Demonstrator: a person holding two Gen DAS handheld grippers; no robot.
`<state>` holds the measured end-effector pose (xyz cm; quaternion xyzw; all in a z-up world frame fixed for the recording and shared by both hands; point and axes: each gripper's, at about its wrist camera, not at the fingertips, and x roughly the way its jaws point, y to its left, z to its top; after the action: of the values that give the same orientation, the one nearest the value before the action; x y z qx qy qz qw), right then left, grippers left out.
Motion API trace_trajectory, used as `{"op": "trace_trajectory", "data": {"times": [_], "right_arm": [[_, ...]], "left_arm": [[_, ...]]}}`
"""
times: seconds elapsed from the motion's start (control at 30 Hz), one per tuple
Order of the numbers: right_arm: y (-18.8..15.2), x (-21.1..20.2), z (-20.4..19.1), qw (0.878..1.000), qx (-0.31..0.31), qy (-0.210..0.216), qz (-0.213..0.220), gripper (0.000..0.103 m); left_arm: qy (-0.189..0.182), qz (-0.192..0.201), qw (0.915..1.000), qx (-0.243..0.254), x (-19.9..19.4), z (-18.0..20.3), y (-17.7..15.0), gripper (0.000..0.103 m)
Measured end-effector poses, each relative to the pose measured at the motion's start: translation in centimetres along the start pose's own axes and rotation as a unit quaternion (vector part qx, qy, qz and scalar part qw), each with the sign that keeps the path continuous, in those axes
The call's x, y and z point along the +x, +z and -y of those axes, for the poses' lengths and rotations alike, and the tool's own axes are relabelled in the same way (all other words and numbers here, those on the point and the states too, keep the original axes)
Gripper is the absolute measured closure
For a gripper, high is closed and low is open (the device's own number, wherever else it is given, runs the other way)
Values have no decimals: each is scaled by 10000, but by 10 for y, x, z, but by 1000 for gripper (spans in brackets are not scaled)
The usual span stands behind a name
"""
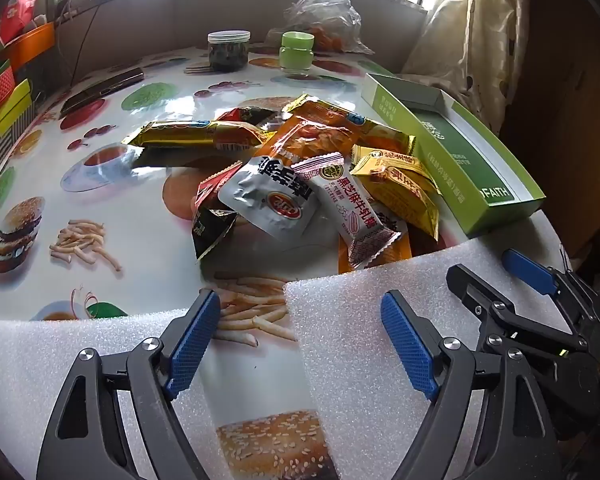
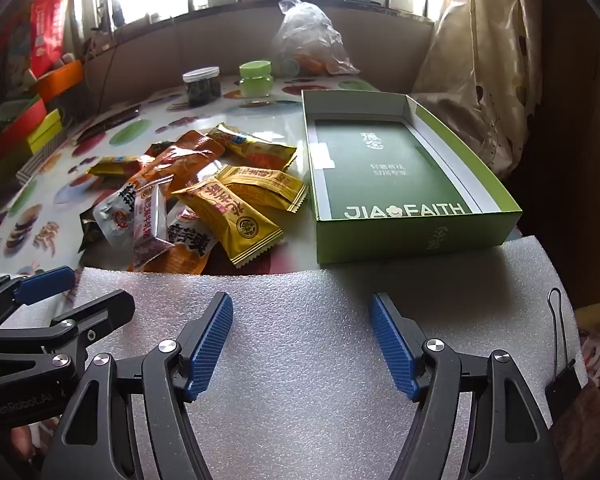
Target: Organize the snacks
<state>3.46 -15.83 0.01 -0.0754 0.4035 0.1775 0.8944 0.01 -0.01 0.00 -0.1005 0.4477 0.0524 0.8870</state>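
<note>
With both the left gripper (image 1: 300, 344) and right gripper (image 2: 302, 344) fully open and empty, grip the light, slippery, crinkly snack packets (image 2: 224, 204) ahead by their crimped seams.

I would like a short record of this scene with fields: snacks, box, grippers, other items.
snacks: a pile of packets on the table, left of the box
box: green box, open, no snacks inside
left gripper: open, empty, over white foam sheet
right gripper: open, empty
other items: dark jar, green jar, plastic bag at the far edge
</note>
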Motion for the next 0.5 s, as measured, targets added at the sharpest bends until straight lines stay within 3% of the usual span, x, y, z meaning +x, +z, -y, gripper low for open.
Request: {"op": "trace_trajectory", "data": {"times": [0.5], "right_arm": [[0, 0, 0, 10000, 3, 1, -14, 32]], "left_arm": [[-25, -42, 10000, -62, 2, -2, -1, 20]]}}
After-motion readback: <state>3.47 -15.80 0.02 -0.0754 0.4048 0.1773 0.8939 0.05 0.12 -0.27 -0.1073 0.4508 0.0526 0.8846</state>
